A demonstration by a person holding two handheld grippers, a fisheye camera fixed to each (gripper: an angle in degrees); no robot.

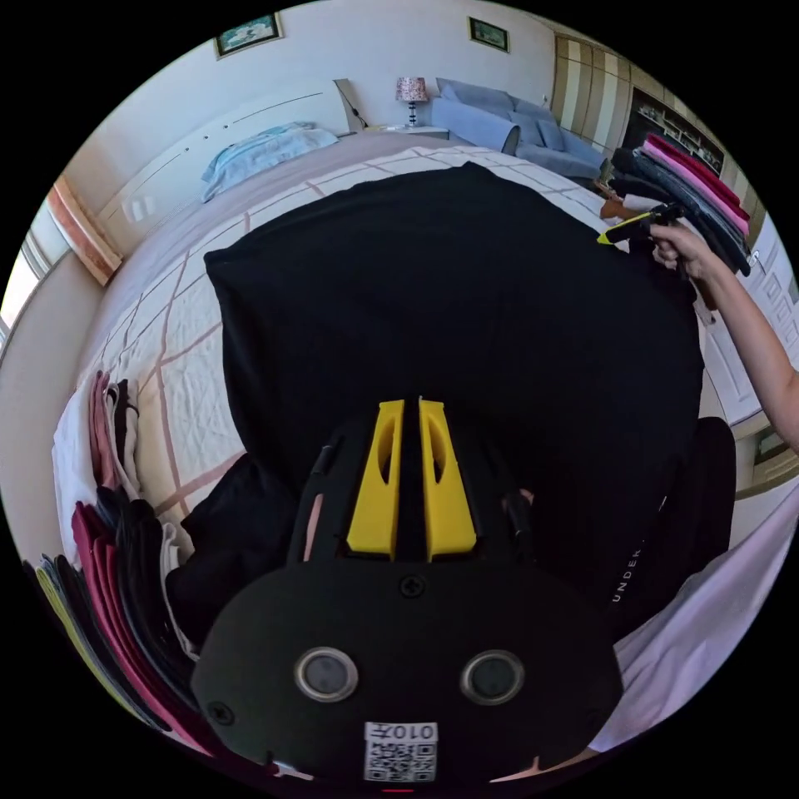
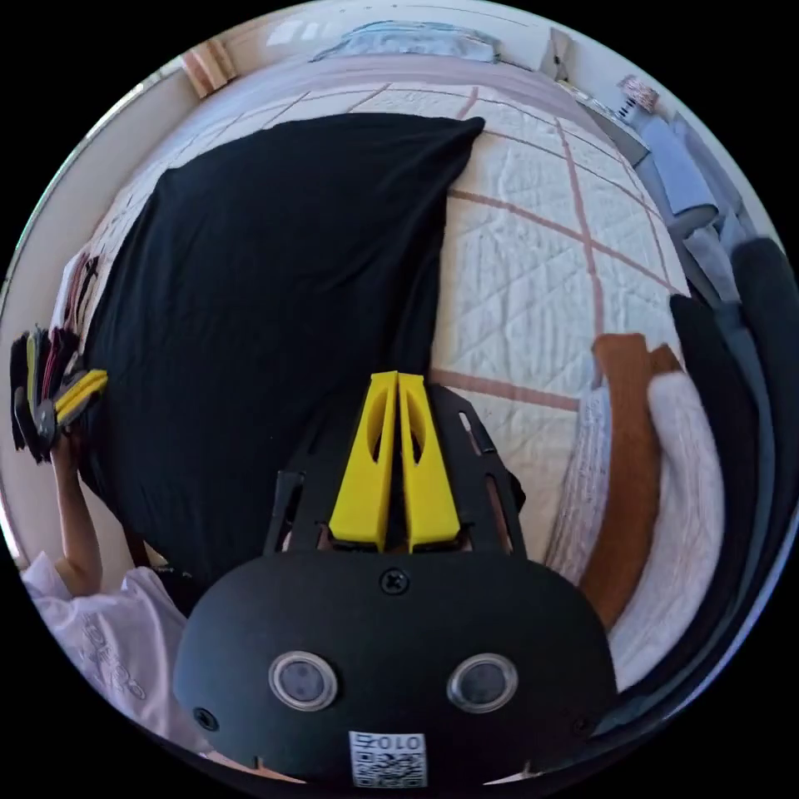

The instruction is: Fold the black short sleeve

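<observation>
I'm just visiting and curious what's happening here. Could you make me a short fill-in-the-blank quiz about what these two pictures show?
1. The black shirt lies spread over a quilted ____.
2. The jaws of the left gripper are coloured ____.
3. In the right gripper view, the right gripper has its jaws ____ together.
4. On the nightstand beyond the bed stands a ____ with a patterned shade.

Missing words: bed; yellow; closed; lamp

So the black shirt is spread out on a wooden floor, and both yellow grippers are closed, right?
Not quite: the black shirt lies on a quilted bed, not a wooden floor, as the right gripper view shows. The left gripper and right gripper do look closed.
</observation>
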